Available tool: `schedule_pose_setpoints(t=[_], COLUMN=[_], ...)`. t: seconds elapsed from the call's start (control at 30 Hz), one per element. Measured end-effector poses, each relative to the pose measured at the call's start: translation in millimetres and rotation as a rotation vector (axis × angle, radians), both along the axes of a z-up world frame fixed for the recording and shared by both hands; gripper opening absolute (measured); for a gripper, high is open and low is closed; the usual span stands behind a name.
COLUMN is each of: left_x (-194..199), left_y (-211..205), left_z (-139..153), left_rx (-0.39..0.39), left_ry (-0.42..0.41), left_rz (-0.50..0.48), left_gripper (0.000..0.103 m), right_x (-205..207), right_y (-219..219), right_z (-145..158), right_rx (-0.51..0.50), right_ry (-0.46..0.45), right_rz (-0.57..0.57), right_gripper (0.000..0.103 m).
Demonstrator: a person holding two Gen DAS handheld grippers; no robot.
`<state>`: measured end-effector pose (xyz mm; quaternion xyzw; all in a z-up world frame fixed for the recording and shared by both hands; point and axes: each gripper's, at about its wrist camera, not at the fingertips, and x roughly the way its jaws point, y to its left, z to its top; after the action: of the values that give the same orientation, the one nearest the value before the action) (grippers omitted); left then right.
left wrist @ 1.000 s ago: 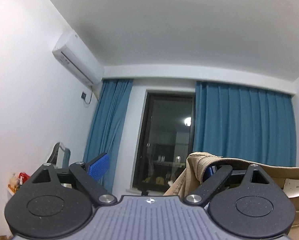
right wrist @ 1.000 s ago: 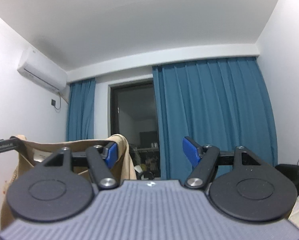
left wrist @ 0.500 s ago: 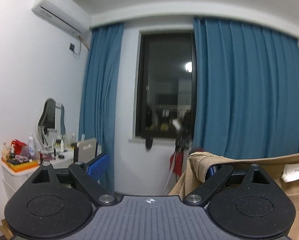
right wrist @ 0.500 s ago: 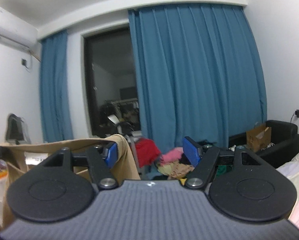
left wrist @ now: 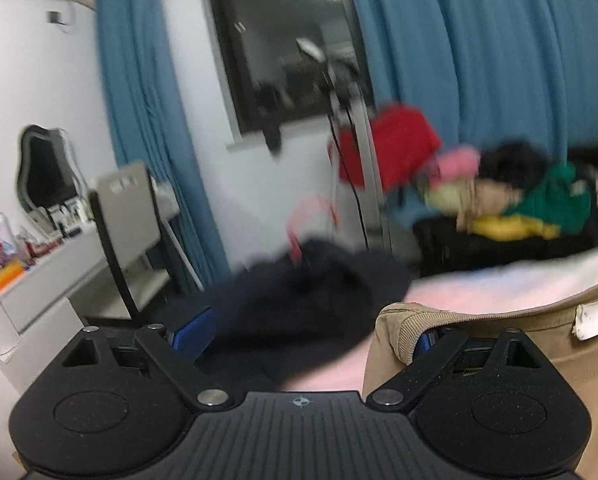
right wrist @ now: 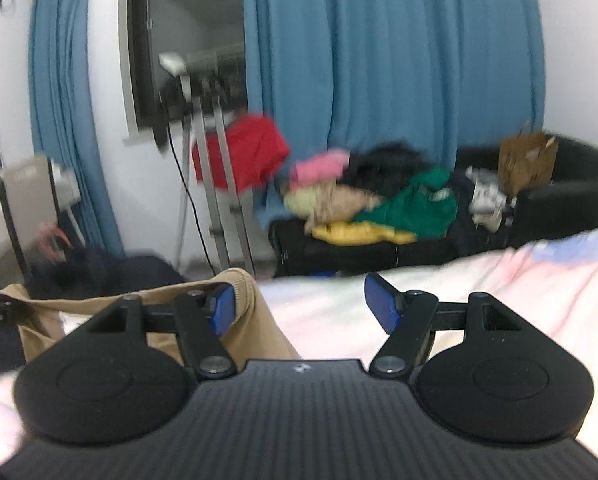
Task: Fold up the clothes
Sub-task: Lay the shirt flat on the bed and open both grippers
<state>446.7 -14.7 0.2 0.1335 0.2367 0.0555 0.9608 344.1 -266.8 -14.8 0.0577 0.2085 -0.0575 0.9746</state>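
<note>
Blue curtains point(right wrist: 395, 80) backed the room, 1 clothes heap point(right wrist: 379, 204) on a black sofa point(right wrist: 559, 204). Left tongs point(left wrist: 311, 332) and right tongs point(right wrist: 299, 304) stood apart, 1 tan garment point(left wrist: 479, 332) draped over each inner finger, above the pink bed point(right wrist: 479, 296).

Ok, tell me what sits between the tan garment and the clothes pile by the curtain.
In the right wrist view, the pale pink bed surface fills the stretch between the tan garment and the clothes pile.

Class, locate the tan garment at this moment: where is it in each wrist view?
The tan garment hangs over the left gripper's right finger at lower right of the left wrist view, and over the right gripper's left finger at lower left of the right wrist view.
</note>
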Motion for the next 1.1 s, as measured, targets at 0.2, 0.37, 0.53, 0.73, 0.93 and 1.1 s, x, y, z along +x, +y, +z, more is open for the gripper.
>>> schedule_pose_setpoints(t=[0.2, 0.37, 0.53, 0.73, 0.93, 1.1], left_x=[48, 40, 23, 4, -88, -185], left_y=[-19, -22, -16, -9, 25, 54], left_z=[-87, -87, -69, -47, -41, -35], left_rx=[0.199, 0.158, 0.022, -0.143, -0.264, -0.267], left_ry=[0.146, 0.16, 0.15, 0.137, 0.046, 0.002], left_rz=[-0.083, -0.168, -0.237, -0.319, -0.324, -0.312], left_gripper=[0.094, 0.094, 0.098, 0.102, 0.102, 0.102], right_x=[54, 71, 57, 9, -75, -157], right_y=[8, 46, 56, 42, 36, 37], right_z=[-65, -90, -71, -43, -38, -44], right_rx=[-0.085, -0.287, -0.126, 0.085, 0.112, 0.136], right_ry=[0.234, 0.398, 0.361, 0.199, 0.113, 0.08], right_rz=[0.076, 0.227, 0.28, 0.236, 0.194, 0.177], right_gripper=[0.068, 0.068, 0.068, 0.068, 0.068, 0.068])
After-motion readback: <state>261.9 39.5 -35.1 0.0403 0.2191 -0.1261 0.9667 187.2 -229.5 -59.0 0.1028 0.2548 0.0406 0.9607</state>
